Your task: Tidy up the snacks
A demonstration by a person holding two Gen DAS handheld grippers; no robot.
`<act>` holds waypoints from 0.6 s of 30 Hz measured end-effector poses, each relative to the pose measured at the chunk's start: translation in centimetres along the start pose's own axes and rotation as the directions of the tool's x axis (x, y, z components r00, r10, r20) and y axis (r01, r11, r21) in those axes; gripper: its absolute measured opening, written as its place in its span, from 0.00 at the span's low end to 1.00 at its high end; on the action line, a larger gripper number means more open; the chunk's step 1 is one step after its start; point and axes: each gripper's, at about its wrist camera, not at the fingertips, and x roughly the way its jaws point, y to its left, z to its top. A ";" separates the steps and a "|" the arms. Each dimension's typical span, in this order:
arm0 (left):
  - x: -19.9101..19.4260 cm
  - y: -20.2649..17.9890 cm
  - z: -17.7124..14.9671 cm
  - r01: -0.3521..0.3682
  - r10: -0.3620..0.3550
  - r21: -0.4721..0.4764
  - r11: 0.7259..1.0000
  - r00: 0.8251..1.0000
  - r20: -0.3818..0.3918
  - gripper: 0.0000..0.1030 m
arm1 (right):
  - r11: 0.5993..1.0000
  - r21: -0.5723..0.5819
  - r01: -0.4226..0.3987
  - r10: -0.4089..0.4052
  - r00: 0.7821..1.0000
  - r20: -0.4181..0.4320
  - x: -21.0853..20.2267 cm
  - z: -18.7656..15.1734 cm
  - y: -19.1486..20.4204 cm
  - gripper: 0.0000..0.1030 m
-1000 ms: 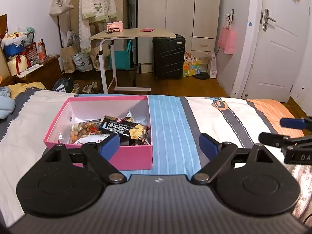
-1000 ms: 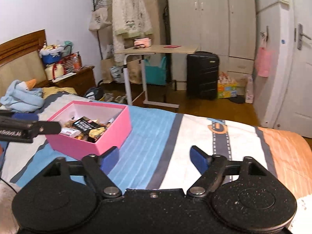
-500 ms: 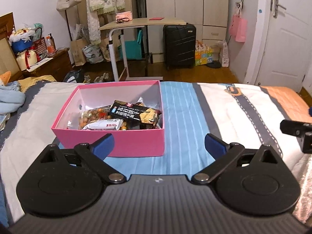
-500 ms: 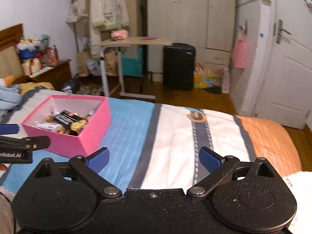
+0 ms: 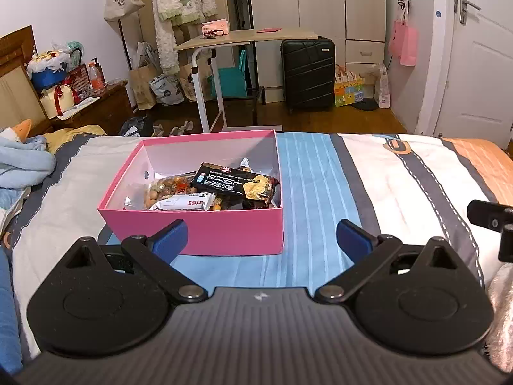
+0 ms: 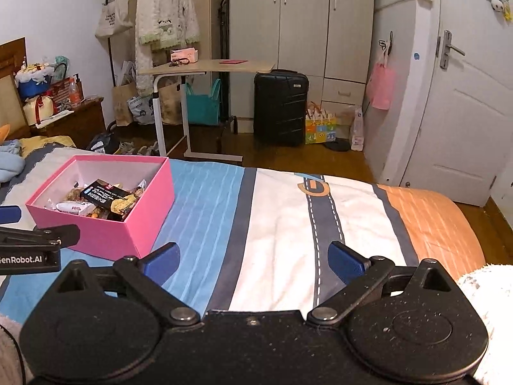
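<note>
Pink cardboard box (image 5: 205, 231) sits on my striped bedspread (image 5: 320, 192), open-topped, with a black cracker packet (image 5: 235, 185), a bag of nuts (image 5: 166, 191) and a white wrapped bar (image 5: 186, 204) inside. My left gripper (image 5: 261, 240) hovers just before the box's near wall; its jaws have just been opening and now stand wide, nothing between them. My right gripper (image 6: 253, 261) is likewise spread and empty over the blue stripes, the box off to its left.

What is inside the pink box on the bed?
Snack packets fill the pink box: a black cracker packet on top, a white bar, a nut bag. Lower snacks are covered.
</note>
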 end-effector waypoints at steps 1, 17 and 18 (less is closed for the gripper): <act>0.0 0.0 -0.1 -0.002 0.002 0.002 1.000 1.000 0.000 0.98 | 1.000 0.001 0.000 0.000 1.000 -0.002 0.1 0.0 0.0 0.97; 0.4 0.1 -0.3 0.003 -0.003 -0.013 1.000 1.000 -0.004 0.98 | 1.000 0.003 0.020 -0.020 1.000 -0.014 0.6 -0.1 0.4 0.97; 0.4 0.0 -0.3 0.000 0.000 -0.009 1.000 1.000 -0.002 0.98 | 1.000 0.007 0.021 -0.021 1.000 -0.015 0.6 -0.1 0.3 0.97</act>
